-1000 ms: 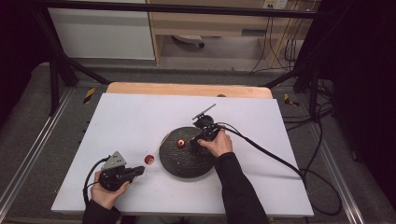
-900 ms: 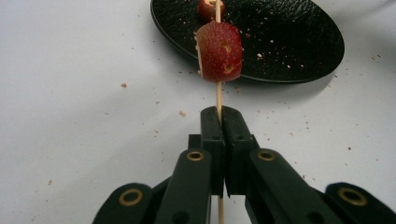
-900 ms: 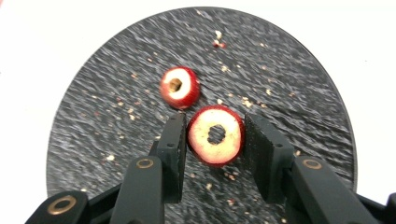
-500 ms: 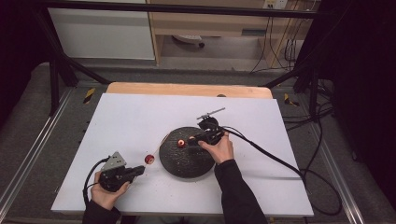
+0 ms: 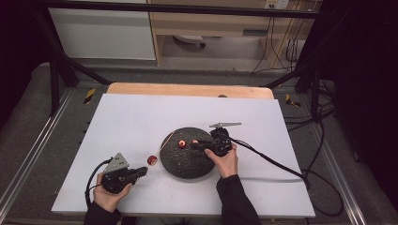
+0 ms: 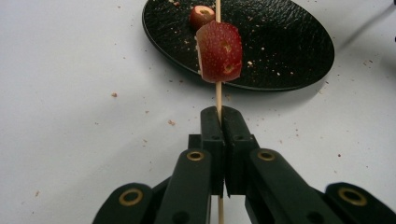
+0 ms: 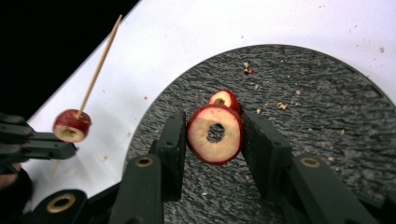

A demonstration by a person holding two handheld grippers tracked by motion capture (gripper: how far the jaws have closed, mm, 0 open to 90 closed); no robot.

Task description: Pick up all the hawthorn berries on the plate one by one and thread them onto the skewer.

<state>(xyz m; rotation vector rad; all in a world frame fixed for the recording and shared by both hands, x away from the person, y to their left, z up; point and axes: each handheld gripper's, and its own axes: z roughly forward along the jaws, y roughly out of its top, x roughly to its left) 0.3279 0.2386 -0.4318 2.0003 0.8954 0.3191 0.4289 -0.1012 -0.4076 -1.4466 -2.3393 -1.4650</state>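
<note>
A black round plate (image 5: 185, 164) lies mid-table. My left gripper (image 5: 141, 172), at the plate's left, is shut on a thin wooden skewer (image 6: 218, 100). A red fruit piece (image 6: 219, 51) is threaded on the skewer just beyond the jaws; the stick's tip reaches over the plate. My right gripper (image 7: 215, 119) hovers over the plate, shut on a cored red fruit slice (image 7: 215, 134) whose pale cut face and centre hole face the camera. Another fruit piece (image 7: 224, 99) lies on the plate (image 7: 303, 93) right behind it. From the right gripper view, the skewered piece (image 7: 71, 126) hangs off the plate's left rim.
Crumbs dot the plate and the white tabletop (image 5: 131, 117). A black cable (image 5: 272, 161) trails from the right gripper toward the right edge. A wooden strip (image 5: 187, 90) borders the far side. Open white surface lies left of and behind the plate.
My right gripper has drifted a little to the right and toward the person over the plate, keeping the slice in its jaws. The left gripper and skewer stayed put.
</note>
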